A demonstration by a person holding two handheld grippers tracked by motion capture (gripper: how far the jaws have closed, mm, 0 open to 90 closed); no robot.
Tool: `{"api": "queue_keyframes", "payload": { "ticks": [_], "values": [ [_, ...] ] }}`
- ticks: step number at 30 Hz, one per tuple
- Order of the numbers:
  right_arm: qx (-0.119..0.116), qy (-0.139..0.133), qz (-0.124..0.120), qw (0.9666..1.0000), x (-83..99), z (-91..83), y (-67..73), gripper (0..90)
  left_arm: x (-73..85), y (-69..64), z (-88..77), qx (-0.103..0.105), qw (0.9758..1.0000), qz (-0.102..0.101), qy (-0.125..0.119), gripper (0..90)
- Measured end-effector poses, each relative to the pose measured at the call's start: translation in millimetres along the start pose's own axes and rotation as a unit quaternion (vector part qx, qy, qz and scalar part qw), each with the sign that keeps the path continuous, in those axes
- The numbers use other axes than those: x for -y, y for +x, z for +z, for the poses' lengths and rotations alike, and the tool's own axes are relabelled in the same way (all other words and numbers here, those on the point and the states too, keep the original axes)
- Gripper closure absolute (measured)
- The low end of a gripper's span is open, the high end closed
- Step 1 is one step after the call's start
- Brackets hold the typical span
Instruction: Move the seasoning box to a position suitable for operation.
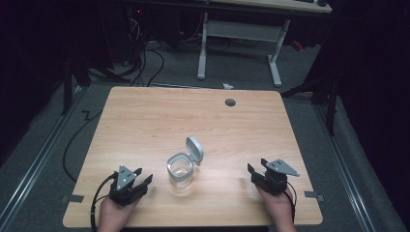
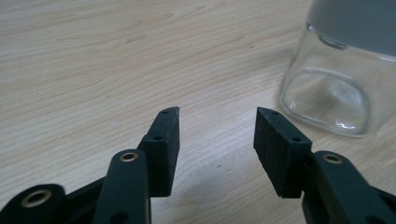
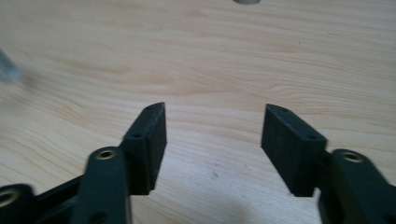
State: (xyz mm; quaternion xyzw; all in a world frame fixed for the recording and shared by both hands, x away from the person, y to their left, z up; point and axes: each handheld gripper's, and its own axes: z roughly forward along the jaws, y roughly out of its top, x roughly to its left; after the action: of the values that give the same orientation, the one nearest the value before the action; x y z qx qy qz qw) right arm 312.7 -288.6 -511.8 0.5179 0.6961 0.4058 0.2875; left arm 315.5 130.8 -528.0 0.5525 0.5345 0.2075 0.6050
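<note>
A clear glass jar (image 1: 181, 172) with a grey rim stands on the wooden table (image 1: 159, 121) near its front middle. Its grey flip lid (image 1: 195, 149) is hinged up and open at the back right. My left gripper (image 1: 143, 176) rests on the table to the jar's left, open and holding nothing. In the left gripper view the jar (image 2: 336, 88) stands just right of and beyond the open gripper (image 2: 217, 112). My right gripper (image 1: 257, 165) lies to the jar's right, open with nothing in it. The right gripper (image 3: 215, 108) points over bare wood.
A round grey cable port (image 1: 230, 102) sits in the table's far right part. Beyond the table a white desk frame (image 1: 239, 34) and cables (image 1: 145, 60) lie on the dark floor. Metal rails run along both sides of the table.
</note>
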Motion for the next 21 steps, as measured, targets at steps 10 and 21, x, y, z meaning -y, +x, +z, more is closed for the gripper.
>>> {"api": "queue_keyframes", "payload": {
  "ticks": [10, 21],
  "values": [
    [-0.039, -0.008, 0.028, 0.9988, 3.7, -8.7, -6.9, 57.0, 0.1, -7.9, 5.1, 0.025, 0.9991, -0.034, 0.009, 62.8],
    [-0.053, 0.0, 0.021, 0.9984, 6.1, -5.5, -0.3, 62.7, 15.5, -47.9, 0.3, 0.076, 0.9961, -0.013, 0.043, 90.0]
  ]
}}
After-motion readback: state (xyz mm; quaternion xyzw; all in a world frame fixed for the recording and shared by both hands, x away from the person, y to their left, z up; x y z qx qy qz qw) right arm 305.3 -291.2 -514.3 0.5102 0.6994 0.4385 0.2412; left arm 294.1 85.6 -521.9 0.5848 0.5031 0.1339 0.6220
